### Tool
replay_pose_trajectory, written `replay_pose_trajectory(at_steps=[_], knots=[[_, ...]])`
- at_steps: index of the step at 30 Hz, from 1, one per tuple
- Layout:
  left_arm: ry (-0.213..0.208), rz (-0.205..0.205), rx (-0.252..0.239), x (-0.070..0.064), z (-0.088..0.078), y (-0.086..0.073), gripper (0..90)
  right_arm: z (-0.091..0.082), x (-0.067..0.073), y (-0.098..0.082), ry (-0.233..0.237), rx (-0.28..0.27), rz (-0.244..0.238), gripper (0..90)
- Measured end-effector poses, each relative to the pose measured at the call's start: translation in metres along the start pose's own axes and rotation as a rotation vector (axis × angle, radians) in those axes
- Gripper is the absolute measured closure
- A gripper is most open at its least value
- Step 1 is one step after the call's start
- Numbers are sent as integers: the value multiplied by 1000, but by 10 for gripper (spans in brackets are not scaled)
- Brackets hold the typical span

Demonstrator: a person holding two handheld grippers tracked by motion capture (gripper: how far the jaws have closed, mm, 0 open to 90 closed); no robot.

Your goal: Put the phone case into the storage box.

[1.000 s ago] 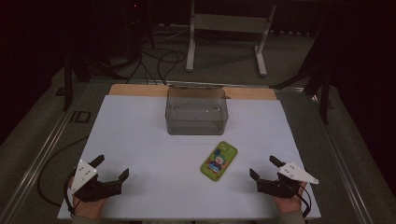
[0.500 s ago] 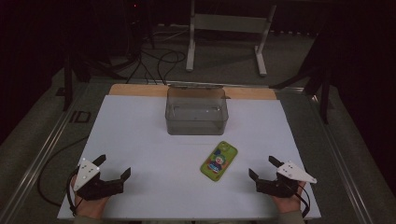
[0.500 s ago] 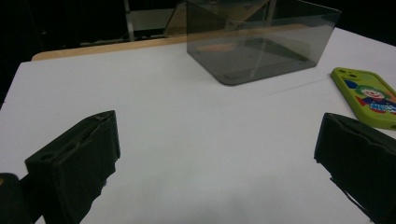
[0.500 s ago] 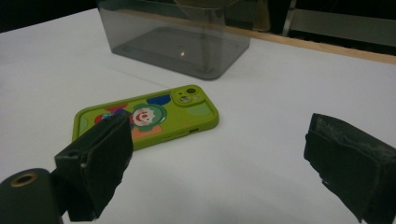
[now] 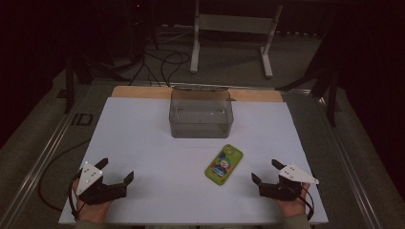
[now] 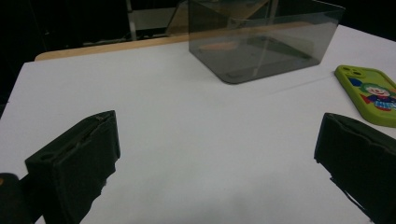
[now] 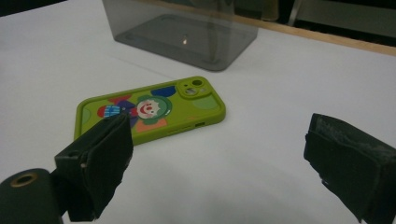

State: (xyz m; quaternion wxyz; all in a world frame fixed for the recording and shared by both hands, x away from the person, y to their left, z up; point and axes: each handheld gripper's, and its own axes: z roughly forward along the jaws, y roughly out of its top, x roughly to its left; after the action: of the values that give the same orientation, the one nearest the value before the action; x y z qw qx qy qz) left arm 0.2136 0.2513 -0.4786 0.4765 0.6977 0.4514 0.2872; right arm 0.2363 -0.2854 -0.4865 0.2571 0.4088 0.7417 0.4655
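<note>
Phone case (image 5: 224, 164), green with a cartoon clown printed on its back, lies flat on the white desk (image 5: 143, 138), camera cutout toward the far side, at an angle. Going by size: the desk's white sheet spans nearly the whole top, with a strip of bare wood along its far edge. On its far middle stands a clear smoky plastic box (image 5: 201, 113), open on top; the case lies just in front of it, slightly to the right, apart from it. The left gripper (image 5: 114, 171) rests at the near left corner in the person's hand, well apart from the case, its fingers spread wide around nothing. The right gripper (image 5: 266, 172) sits at the near right, near the case but not touching, its fingers (image 7: 100, 158) likewise wide apart and holding nothing.
</note>
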Motion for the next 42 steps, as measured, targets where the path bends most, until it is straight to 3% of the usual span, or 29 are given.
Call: replay_pose_trajectory(at_steps=[4, 9, 12, 13, 15, 16, 18, 25, 32, 42], knots=[[1, 2, -2, 0, -1, 0, 10, 4, 0, 11, 10, 44, -31, 102], [-1, 2, -3, 0, 0, 0, 10, 8, 2, 25, -13, 74, -55, 237], [-3, 1, -2, 0, 0, -1, 10, 20, 3, 34, -31, 139, -71, 461], [-3, 1, -3, 0, 0, -1, 10, 24, 3, 35, -30, 165, -74, 486], [-4, 1, -2, 0, 0, -1, 10, 24, 3, 35, -30, 165, -74, 486], [-3, 1, -3, 0, 0, -1, 10, 36, 2, 38, -43, 229, -69, 600], [-3, 3, -2, 0, 0, -1, 10, 43, 2, 39, -52, 261, -67, 671], [-2, 1, -8, 0, 0, -1, 10, 64, 2, 46, -102, 303, -81, 853], [-3, 3, -9, -1, 0, -1, 11, 77, 4, 55, -118, 295, -104, 899], [-4, 3, -10, -1, 1, -2, 12, 101, -5, 49, -141, 359, -88, 900]])
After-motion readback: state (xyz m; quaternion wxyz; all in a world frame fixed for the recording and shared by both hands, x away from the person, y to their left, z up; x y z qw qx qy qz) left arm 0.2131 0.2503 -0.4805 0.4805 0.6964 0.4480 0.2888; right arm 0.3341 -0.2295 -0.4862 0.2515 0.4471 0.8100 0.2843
